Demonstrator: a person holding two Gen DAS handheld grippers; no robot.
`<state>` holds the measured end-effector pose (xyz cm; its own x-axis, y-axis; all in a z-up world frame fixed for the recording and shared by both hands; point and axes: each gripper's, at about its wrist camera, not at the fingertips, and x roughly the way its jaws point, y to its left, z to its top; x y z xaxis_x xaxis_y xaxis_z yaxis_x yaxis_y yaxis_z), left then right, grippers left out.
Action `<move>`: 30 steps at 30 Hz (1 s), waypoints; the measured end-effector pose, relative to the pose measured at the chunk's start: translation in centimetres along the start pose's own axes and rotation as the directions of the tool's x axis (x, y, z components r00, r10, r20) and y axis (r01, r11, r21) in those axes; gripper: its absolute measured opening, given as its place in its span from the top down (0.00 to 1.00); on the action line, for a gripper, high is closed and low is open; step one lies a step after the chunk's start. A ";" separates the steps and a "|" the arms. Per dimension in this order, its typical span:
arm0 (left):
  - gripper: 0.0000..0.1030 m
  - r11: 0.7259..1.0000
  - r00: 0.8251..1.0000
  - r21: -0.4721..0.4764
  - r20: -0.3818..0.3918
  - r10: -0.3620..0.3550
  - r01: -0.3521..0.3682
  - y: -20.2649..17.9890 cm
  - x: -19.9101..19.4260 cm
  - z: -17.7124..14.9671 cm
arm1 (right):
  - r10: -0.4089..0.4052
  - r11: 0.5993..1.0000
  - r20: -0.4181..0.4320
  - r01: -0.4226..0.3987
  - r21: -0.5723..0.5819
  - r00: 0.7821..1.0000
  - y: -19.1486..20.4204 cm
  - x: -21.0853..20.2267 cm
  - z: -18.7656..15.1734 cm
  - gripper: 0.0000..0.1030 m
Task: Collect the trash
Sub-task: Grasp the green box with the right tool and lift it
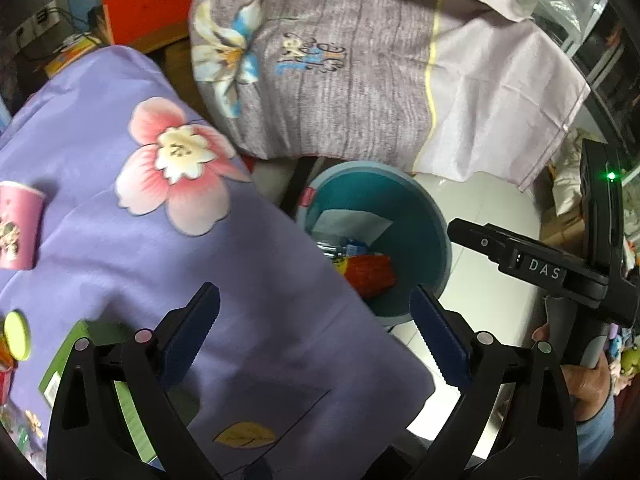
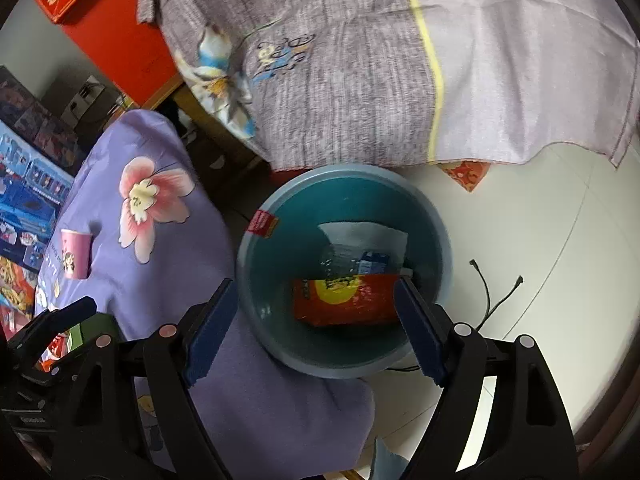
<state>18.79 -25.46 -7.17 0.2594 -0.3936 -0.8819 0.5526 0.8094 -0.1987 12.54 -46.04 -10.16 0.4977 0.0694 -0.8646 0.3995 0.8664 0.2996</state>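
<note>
A teal bin [image 2: 432, 216] stands on the floor beside the purple flowered tablecloth [image 2: 168, 272]. It holds a red snack packet [image 2: 344, 300], a white sheet [image 2: 360, 236] and a clear wrapper. My right gripper [image 2: 316, 320] is open and empty above the bin. My left gripper [image 1: 316, 332] is open and empty over the cloth's edge, the bin [image 1: 424, 216] just beyond it. A pink paper cup [image 1: 16, 228] stands on the cloth at the left, also in the right wrist view [image 2: 76, 254]. A green box [image 1: 92, 340] lies under my left finger.
A grey-lilac flowered sheet [image 1: 360, 60] hangs over furniture behind the bin. A yellow-green lid [image 1: 16, 334] and red packets lie at the table's left edge. A black cable [image 2: 492, 292] lies on the white floor. Toy boxes [image 2: 24, 184] stand at far left.
</note>
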 end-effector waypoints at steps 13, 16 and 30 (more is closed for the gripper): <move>0.07 0.984 0.990 -0.128 0.053 0.128 -0.121 8.0 -5.9 -5.6 | 0.082 0.985 -0.024 -0.084 -0.150 0.996 8.6 0.2 -2.2 0.26; 0.07 0.975 0.986 -0.169 0.058 0.158 -0.146 10.6 -7.3 -7.1 | 0.097 0.980 -0.040 -0.102 -0.170 0.995 10.7 0.4 -3.2 0.26; 0.07 0.911 0.978 -0.386 0.084 0.191 -0.145 21.5 -11.5 -15.4 | 0.056 0.870 -0.102 -0.099 -0.483 0.993 25.2 0.0 -10.7 0.20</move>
<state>15.44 3.17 -7.84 0.4259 -0.2672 -0.8644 0.1598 0.9626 -0.2188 14.43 -18.91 -6.93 0.4385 0.1681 -0.8829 -0.0730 0.9858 0.1514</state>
